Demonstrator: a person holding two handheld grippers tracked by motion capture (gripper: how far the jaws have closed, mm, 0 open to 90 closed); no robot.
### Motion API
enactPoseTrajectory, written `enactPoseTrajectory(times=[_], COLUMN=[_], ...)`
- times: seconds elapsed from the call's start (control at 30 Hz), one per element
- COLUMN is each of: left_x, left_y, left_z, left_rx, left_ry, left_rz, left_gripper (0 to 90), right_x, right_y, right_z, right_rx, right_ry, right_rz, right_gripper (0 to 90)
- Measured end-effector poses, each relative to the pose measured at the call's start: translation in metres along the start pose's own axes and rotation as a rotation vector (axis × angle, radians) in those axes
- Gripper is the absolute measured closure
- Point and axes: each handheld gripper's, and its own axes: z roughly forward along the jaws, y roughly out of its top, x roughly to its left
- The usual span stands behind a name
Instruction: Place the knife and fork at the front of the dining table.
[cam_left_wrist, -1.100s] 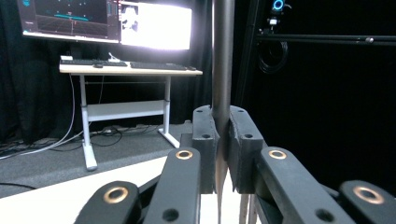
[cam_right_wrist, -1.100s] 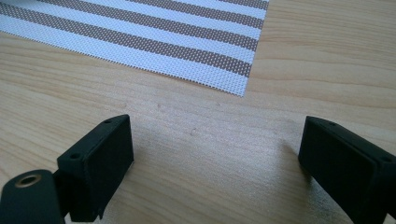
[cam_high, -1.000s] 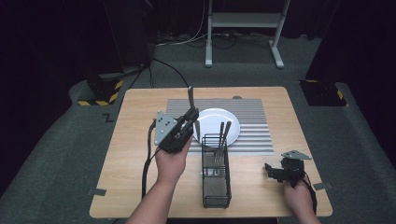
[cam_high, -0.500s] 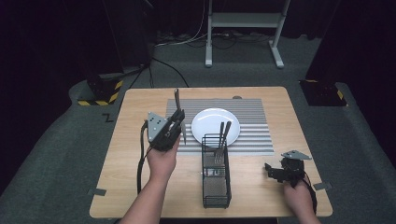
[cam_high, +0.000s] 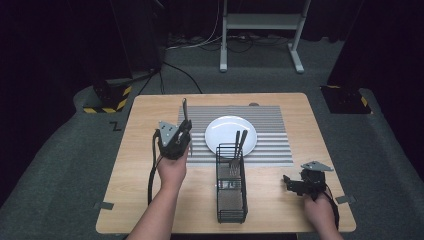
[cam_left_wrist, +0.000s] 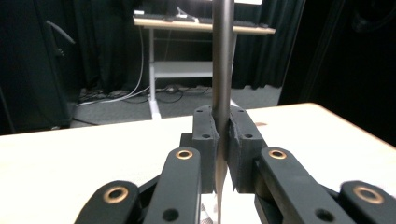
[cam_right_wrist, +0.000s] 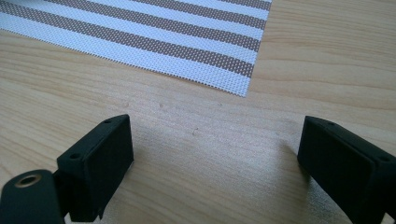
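Observation:
My left gripper (cam_high: 185, 128) (cam_left_wrist: 223, 140) is shut on a knife (cam_high: 185, 108) (cam_left_wrist: 222, 51), whose dark handle stands upright above the jaws while the pale blade points down. It hovers over the left edge of the striped placemat (cam_high: 272, 131), just left of the white plate (cam_high: 225, 131). A black wire caddy (cam_high: 231, 200) stands in front of the plate with two dark-handled utensils (cam_high: 238, 145) leaning in its far end. My right gripper (cam_high: 288, 182) (cam_right_wrist: 215, 154) rests open on the table (cam_high: 135, 200) at the front right, nothing between its jaws.
The placemat's corner (cam_right_wrist: 140, 37) lies just beyond the right gripper on bare wood (cam_right_wrist: 187, 135). A white desk frame (cam_high: 260, 30) and cables stand on the dark floor behind the table. A yellow-black striped block (cam_high: 107, 97) sits off the table's back left.
The left hand has carried the knife leftward and lower, from above the caddy and plate to the placement mat's left edge. The right hand has stayed put.

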Motion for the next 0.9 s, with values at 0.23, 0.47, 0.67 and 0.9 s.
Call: enactPoseTrajectory(times=[0.23, 0.47, 0.67, 0.9], left_x=[0.005, 0.007, 0.011, 0.014], left_y=[-0.009, -0.017, -0.021, -0.028], left_z=[0.009, 0.020, 0.028, 0.035], left_rx=[0.031, 0.070, 0.092, 0.123], left_ry=[0.022, 0.040, 0.060, 0.087], left_rz=[-0.006, -0.003, -0.015, -0.035], left_gripper=[82.3, 82.3, 82.3, 82.3], right_x=[0.000, 0.000, 0.000, 0.000], right_y=[0.000, 0.000, 0.000, 0.000], right_z=[0.000, 0.000, 0.000, 0.000], right_rx=[0.000, 0.000, 0.000, 0.000], right_ry=[0.000, 0.000, 0.000, 0.000], right_rz=[0.000, 0.000, 0.000, 0.000], right_gripper=[10.0, 10.0, 10.0, 10.0])
